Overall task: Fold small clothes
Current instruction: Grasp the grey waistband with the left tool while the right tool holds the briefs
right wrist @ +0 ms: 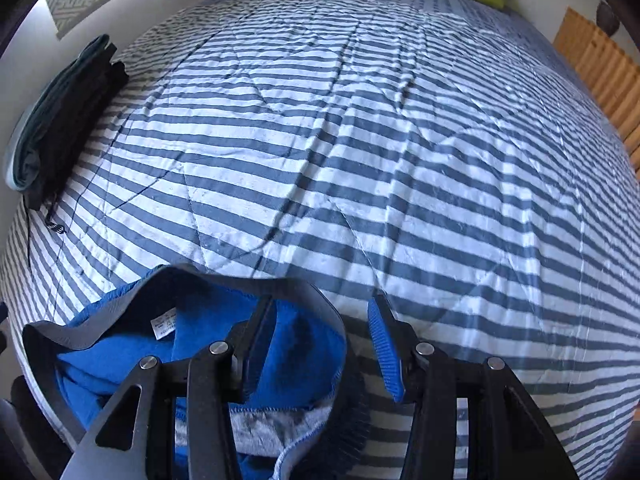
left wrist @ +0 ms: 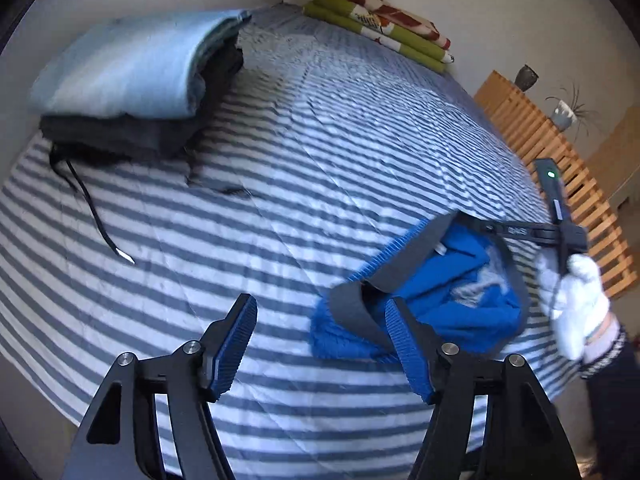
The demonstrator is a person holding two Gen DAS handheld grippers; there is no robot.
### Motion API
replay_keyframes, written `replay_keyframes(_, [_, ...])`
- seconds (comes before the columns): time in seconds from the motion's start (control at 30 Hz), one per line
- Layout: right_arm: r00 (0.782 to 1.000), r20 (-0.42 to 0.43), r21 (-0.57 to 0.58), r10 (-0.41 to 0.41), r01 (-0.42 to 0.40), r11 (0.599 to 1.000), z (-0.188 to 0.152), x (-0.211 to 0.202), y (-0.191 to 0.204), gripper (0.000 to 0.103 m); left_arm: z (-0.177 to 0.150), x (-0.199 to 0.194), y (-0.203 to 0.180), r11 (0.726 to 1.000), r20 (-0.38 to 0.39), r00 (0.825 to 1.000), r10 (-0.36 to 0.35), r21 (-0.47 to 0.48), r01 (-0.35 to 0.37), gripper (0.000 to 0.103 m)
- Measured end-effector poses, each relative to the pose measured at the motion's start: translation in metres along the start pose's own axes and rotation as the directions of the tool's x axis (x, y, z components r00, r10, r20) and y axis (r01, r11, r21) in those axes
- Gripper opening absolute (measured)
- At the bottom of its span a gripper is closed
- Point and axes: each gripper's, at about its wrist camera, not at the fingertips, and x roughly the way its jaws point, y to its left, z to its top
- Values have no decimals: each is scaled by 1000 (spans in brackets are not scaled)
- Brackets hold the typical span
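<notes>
The left gripper is seen with jaws spread and nothing between them. The crumpled blue fleece garment with a grey waistband lies on the blue-and-white striped quilt, just beyond its right finger. The right gripper is parted; the garment's waistband edge is draped between its fingers, though no pinch can be confirmed. A stack of folded light-blue and dark clothes is noted far left.

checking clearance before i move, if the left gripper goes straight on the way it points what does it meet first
Most likely the striped bedspread: between the open fingers of the left gripper only bare cover shows. The blue garment lies just beside its right finger, though depth is unclear.
</notes>
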Motion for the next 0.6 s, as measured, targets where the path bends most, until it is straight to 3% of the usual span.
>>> replay_keyframes(0.07, [1000,-2,-40,9,-9,999,1,1,8,44,-6,8,-10,999,-47,998,-36,-23,35,71])
replay_keyframes(0.2, [999,-7,-112,-51,50,992,2,9,28,44,-15,38,-31,1000,-116,993,20,-5,-21,71])
replay_keyframes(0.23, [998,-7,-119,-59,58,991,1,10,31,43,-17,44,-34,1000,-126,992,13,-17,-15,62])
replay_keyframes(0.27, [998,-5,-119,-65,64,991,1,11,32,35,-17,50,-35,1000,-131,991,4,-26,-7,52])
replay_keyframes(0.3, [998,-1,-107,-67,66,992,0,10,32,23,-17,55,-36,1000,-139,990,3,-29,-7,22])
replay_keyframes(0.33, [998,-9,-96,-66,64,993,0,10,32,1,-17,60,-36,999,-144,990,8,-33,-13,6])
replay_keyframes(0.47, [996,56,-15,-73,74,997,-3,-17,16,1,-11,58,-25,996,-133,991,-23,-89,12,2])
replay_keyframes(0.6, [985,165,68,-45,34,997,-10,-69,-7,1,1,26,-27,999,-48,999,8,-42,-10,2])
